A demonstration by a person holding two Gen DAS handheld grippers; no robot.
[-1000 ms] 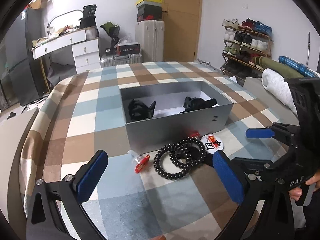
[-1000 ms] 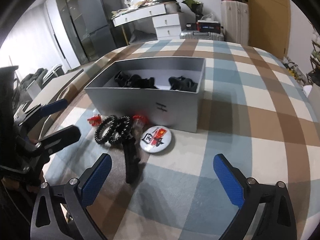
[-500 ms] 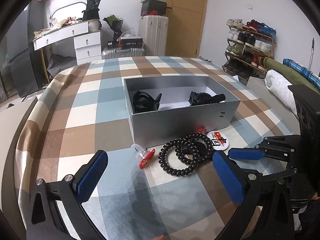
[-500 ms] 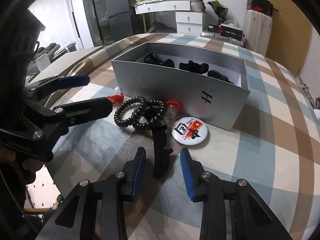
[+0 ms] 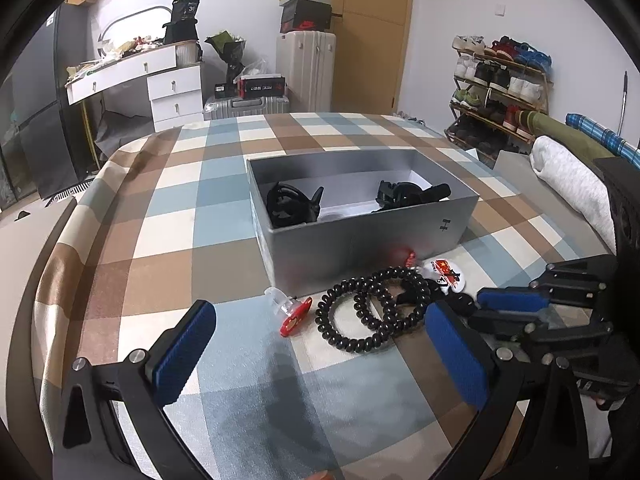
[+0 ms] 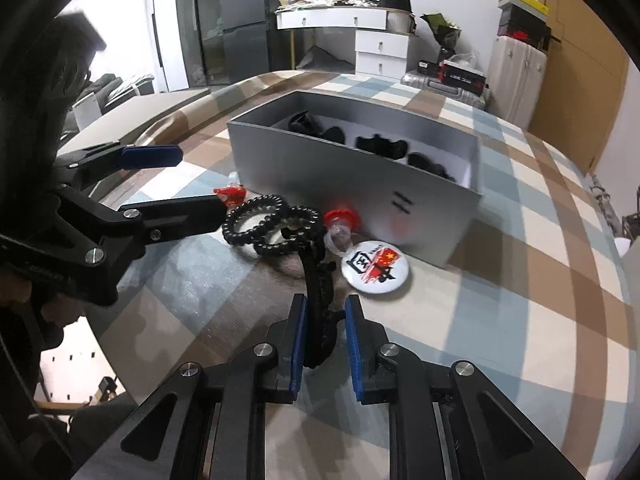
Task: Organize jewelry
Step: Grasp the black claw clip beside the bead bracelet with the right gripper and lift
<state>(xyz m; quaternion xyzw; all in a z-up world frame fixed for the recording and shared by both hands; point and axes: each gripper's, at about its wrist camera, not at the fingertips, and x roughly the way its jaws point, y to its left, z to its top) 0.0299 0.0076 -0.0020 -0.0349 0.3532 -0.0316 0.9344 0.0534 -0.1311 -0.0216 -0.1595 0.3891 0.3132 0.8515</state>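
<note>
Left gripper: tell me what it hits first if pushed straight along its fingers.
Probably the black coiled hair ties, just ahead of the open left gripper on the checked cover; the grey box lies behind. Depth is uncertain.

Matt silvery box (image 5: 360, 240), likely card; soft checked cloth (image 5: 168, 216); glossy round badge (image 6: 374, 268); shiny black beads (image 5: 360, 312).
</note>
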